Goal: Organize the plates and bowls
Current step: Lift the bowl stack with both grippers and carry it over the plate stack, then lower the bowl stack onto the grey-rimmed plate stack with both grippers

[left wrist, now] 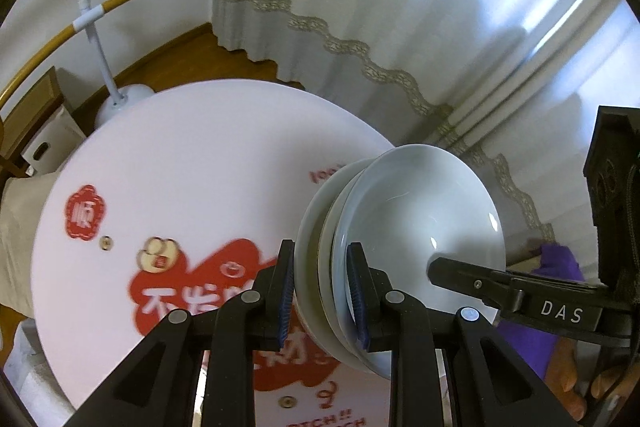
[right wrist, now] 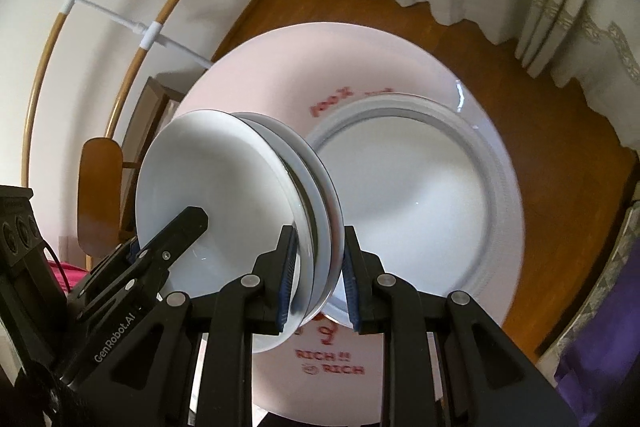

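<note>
white stack: a stack of small white plates (left wrist: 400,227) is held on edge in the air above the round table (left wrist: 180,155), gripped from both sides at once.
stack make-up: at least three nested pieces show at the rim in the right wrist view (right wrist: 224,195); whether they are shallow bowls or plates cannot be told.
left gripper: the left gripper (left wrist: 320,291) has its two black fingers closed on the lower rim of the stack, blue pads (left wrist: 285,291) pressing the outer faces with the rims between them.
right gripper: the right gripper (right wrist: 318,279) pinches the opposite part of the rim the same way, one blue pad (right wrist: 289,279) on the near face and the other on the far face.
cross view: in the left wrist view the right gripper's finger (left wrist: 460,273) lies against the concave face of the front plate; in the right wrist view the left gripper's finger (right wrist: 180,235) lies across the hollow of the nearest plate.
large plate: a large white plate (right wrist: 480,155) with a ridged rim lies flat on the table, beyond and below the held stack, close to the table's far-right edge.
table: pale pink top with red printed lettering and a red cloud shape (left wrist: 168,291); the print is blurred.
person: a purple sleeve (left wrist: 560,263) and fingers (left wrist: 608,383) show at the right of the left wrist view, behind the right gripper.
surroundings: white curtain (left wrist: 360,7) with a lace hem, brown wooden floor (right wrist: 540,115), a white stand (left wrist: 96,39) with curved wooden rods beside the table.
</note>
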`<act>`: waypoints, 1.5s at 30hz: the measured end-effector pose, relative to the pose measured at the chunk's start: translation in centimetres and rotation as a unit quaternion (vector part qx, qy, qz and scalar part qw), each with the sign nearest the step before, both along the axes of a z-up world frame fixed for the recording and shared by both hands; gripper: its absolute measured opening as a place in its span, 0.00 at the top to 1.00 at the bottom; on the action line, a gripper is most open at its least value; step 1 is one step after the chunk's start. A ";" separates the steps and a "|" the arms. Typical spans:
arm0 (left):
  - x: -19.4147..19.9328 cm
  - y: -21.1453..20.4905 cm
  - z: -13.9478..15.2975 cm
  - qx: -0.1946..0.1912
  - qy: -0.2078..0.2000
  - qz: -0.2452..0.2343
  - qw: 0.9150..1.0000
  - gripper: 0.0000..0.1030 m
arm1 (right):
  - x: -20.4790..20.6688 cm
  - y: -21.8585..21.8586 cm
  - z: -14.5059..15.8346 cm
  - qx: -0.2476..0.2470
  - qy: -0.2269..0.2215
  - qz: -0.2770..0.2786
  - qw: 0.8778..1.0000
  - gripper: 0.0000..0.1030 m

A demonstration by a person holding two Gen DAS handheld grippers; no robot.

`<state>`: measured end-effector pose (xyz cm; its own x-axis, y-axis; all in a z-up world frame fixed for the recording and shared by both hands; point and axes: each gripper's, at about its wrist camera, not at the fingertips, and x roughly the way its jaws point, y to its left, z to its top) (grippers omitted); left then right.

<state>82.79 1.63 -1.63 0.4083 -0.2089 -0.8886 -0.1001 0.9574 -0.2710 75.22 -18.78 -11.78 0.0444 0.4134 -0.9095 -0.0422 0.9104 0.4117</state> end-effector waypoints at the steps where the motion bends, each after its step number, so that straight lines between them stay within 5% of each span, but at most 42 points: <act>1: 0.1 -0.6 -0.2 0.000 0.002 -0.003 1.000 0.80 | 0.0 -0.6 -0.1 -0.002 0.001 -0.002 1.000 0.79; 20: 3.0 -6.8 -5.0 0.000 0.045 -0.026 0.999 0.80 | -0.2 -6.0 -3.9 -0.012 0.042 -0.029 0.999 0.79; 45: 2.4 -5.6 -5.6 0.002 0.036 -0.006 0.999 0.75 | -0.1 -5.6 -3.9 -0.018 0.033 -0.023 0.999 0.74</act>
<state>85.15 -3.99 -7.21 0.3407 -0.2101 -0.9164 -0.1071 0.9597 -0.2599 75.08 -24.37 -15.66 0.0030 0.3795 -0.9252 0.0261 0.9249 0.3794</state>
